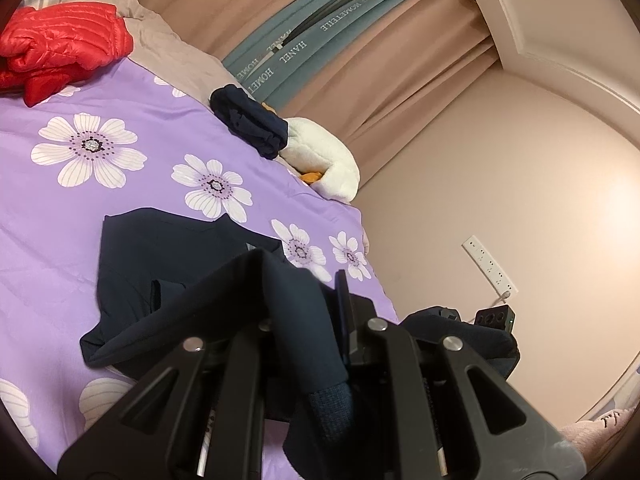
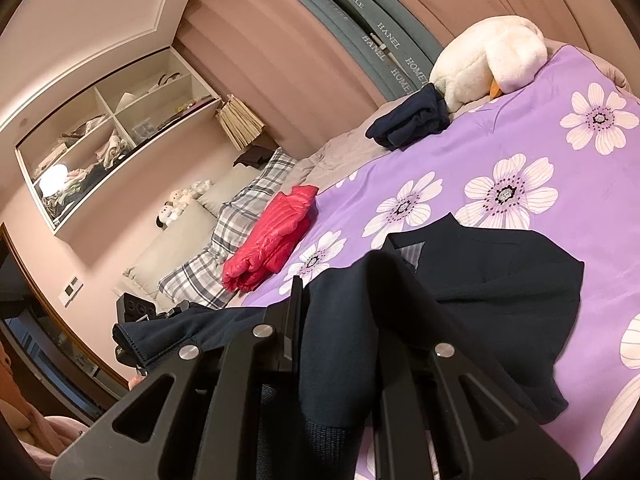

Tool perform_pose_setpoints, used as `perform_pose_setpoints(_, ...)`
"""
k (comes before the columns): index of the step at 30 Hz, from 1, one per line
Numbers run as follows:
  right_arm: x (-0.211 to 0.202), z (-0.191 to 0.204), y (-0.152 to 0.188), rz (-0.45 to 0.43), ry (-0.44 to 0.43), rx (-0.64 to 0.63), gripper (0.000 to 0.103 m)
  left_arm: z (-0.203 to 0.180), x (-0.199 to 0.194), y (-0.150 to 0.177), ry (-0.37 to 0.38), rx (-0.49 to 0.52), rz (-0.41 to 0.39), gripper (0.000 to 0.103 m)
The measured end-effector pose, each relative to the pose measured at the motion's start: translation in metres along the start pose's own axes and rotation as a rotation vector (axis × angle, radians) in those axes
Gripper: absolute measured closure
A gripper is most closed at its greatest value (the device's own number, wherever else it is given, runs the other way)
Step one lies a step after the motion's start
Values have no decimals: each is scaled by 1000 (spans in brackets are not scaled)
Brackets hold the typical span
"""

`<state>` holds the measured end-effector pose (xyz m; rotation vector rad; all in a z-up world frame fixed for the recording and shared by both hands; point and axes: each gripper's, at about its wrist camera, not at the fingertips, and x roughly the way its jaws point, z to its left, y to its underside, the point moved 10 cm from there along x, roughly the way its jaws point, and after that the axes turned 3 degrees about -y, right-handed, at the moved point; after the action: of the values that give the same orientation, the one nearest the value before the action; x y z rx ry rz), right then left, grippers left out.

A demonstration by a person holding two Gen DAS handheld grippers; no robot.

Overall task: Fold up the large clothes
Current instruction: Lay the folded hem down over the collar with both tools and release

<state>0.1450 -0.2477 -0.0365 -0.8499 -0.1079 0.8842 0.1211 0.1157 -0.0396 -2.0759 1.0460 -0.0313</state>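
Note:
A dark navy top (image 1: 172,264) lies partly spread on the purple flowered bed cover (image 1: 60,220), its collar end flat and its near hem lifted. My left gripper (image 1: 304,292) is shut on that hem, and the cloth drapes over its left finger. In the right wrist view the same navy top (image 2: 500,280) runs back to my right gripper (image 2: 340,300), which is shut on another part of the hem. The hem hangs stretched between the two grippers. Each view shows the other gripper off the bed's edge: the right gripper (image 1: 494,316) and the left gripper (image 2: 136,308).
A folded red puffer jacket (image 2: 272,236) lies near the plaid pillows (image 2: 224,240). A folded navy garment (image 2: 412,120) sits beside a white plush duck (image 2: 488,56) at the far bed edge by the curtains. A wall shelf (image 2: 112,128) and a power strip (image 1: 490,266) flank the bed.

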Motion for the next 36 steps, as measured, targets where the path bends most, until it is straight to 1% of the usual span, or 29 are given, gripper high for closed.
perform_pose_setpoints(5,5,-7,-3,-5,40,2,92,2,8,-1,-18,10,8,91)
perform_pose_setpoints(9,10,-14,-3,1,70,-10,92,8,23,-6,-34,15,21,91)
perform_pose_setpoints(13,21,-28,-7,8,99,7,92,21,49,-14,-45,-9,53,91)
perform_pose_setpoints(16,31,-44,-14,12,127,33,92,34,71,-22,-67,-22,83,91)
perform_pose_setpoints(20,46,-73,-24,13,168,81,92,63,103,-34,-105,-72,115,91)
perform_pose_setpoints(23,58,-106,-29,16,213,141,92,88,122,-38,-142,-108,132,91)
perform_pose_setpoints(25,64,-128,-28,21,242,183,92,110,135,-37,-167,-153,144,91)
perform_pose_setpoints(28,74,-165,-23,30,290,274,92,144,151,-35,-195,-244,153,91)
perform_pose_setpoints(31,86,-200,-11,51,340,358,92,173,161,-35,-239,-302,157,91)
perform_pose_setpoints(34,96,-221,-3,70,370,396,92,198,173,-31,-268,-364,179,91)
perform_pose_setpoints(36,101,-229,0,79,377,417,92,206,180,-29,-288,-378,196,91)
